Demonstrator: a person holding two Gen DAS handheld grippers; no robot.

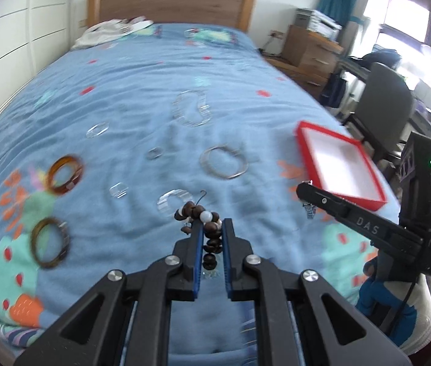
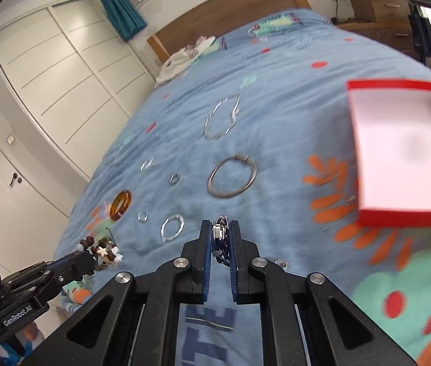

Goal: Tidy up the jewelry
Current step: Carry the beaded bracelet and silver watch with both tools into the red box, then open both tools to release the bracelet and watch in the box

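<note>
My left gripper (image 1: 212, 228) is shut on a brown bead bracelet (image 1: 208, 238) with a white bead, held above the blue bedspread; it also shows in the right wrist view (image 2: 102, 251). My right gripper (image 2: 220, 228) is shut on a small silver metal piece (image 2: 220, 238). A red box with a white inside (image 1: 342, 164) lies open on the bed at the right, and shows in the right wrist view (image 2: 404, 152). A silver bangle (image 1: 224, 161) (image 2: 232, 177), amber bangles (image 1: 64, 174) (image 1: 49, 242) (image 2: 121, 204) and several clear rings lie on the bed.
A clear-link chain loop (image 1: 192, 108) (image 2: 223, 117) lies further up the bed. White cloth (image 1: 105, 32) sits by the wooden headboard. A chair (image 1: 383, 113) and drawers (image 1: 310, 48) stand right of the bed; white wardrobes (image 2: 63, 85) stand left.
</note>
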